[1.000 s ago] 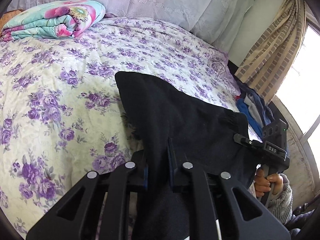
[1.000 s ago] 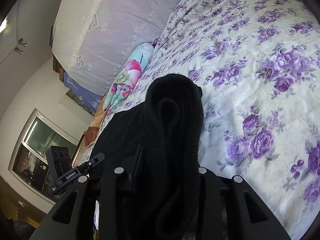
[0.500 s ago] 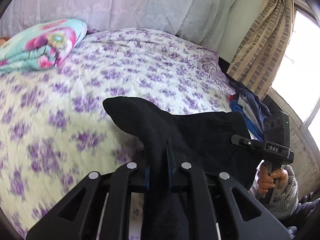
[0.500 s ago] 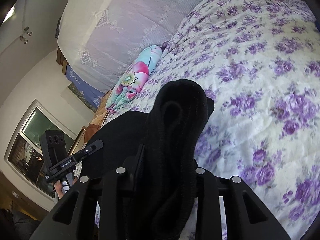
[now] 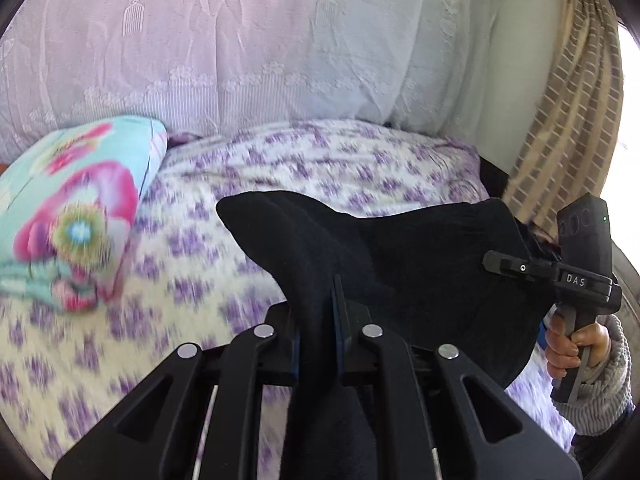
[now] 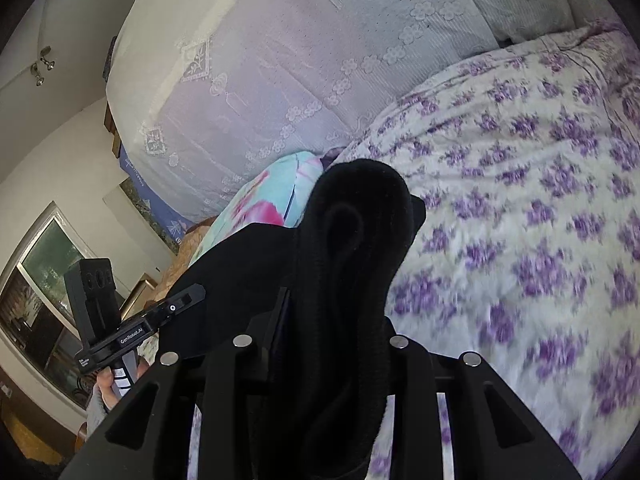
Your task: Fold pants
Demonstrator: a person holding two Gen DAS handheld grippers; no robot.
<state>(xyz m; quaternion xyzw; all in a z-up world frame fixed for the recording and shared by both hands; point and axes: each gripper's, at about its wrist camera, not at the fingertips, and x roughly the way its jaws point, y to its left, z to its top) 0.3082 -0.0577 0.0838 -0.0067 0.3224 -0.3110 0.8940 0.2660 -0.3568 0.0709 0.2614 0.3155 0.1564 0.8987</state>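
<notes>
Black pants (image 5: 420,264) stretched sideways above the bedspread (image 5: 200,264); left gripper (image 5: 316,312) and right gripper (image 6: 332,320) each clamp one end.

The black pants (image 5: 400,264) hide the fingertips of the left tongs (image 5: 316,320) and right tongs (image 6: 332,320). The floral bedspread (image 6: 520,240) smears into blur near the bed's near edge. The folded floral quilt (image 5: 72,216) is blurred and cut off.

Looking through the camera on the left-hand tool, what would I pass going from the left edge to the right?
Folded flowery blanket → black pants clamped in the left gripper → right gripper → striped curtain.
</notes>
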